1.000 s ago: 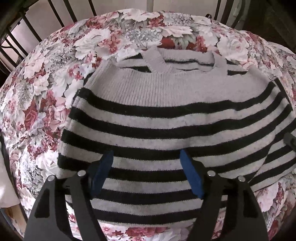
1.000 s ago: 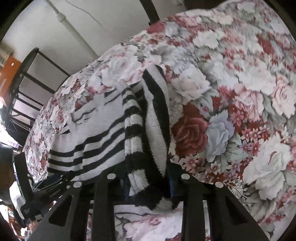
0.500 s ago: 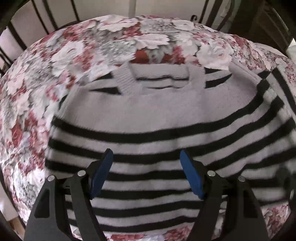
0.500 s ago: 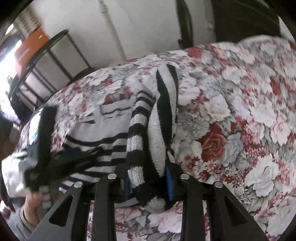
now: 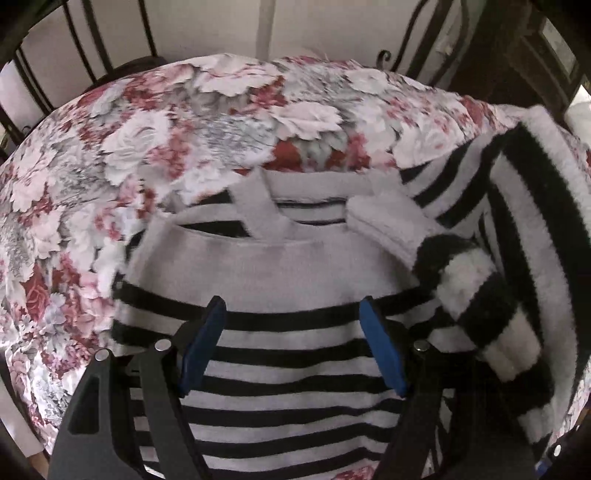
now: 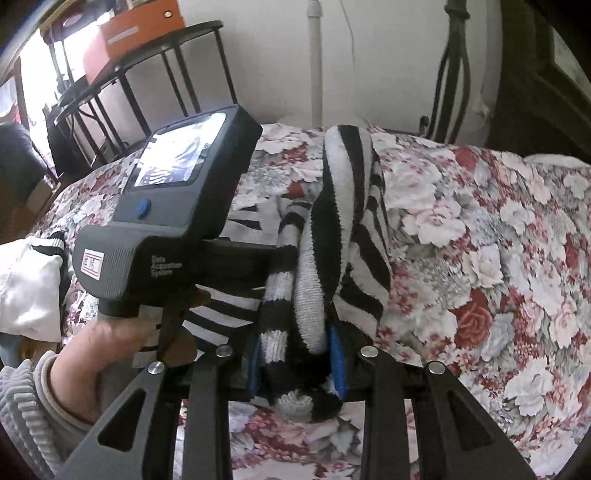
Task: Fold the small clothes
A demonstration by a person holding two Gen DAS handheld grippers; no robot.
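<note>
A grey sweater with black stripes [image 5: 280,280] lies flat on a floral bedspread [image 5: 192,122], collar at the far side. My left gripper [image 5: 291,343] hovers open and empty over the sweater's chest. The sweater's right sleeve [image 5: 517,258] is lifted and hangs bunched over the body's right side. My right gripper [image 6: 295,365] is shut on that sleeve [image 6: 332,236] and holds it up above the bed. The left gripper's body and the hand holding it [image 6: 173,221] show in the right wrist view.
Black metal bed rails [image 5: 85,44] stand behind the bed. A black metal rack [image 6: 122,81] with an orange box [image 6: 129,33] stands at the left. A white garment [image 6: 26,288] lies at the bed's left edge. A dark cabinet [image 5: 535,55] stands at the right.
My right gripper has lifted the sleeve and carried it left over the sweater's body. My left gripper has moved forward toward the collar, still open.
</note>
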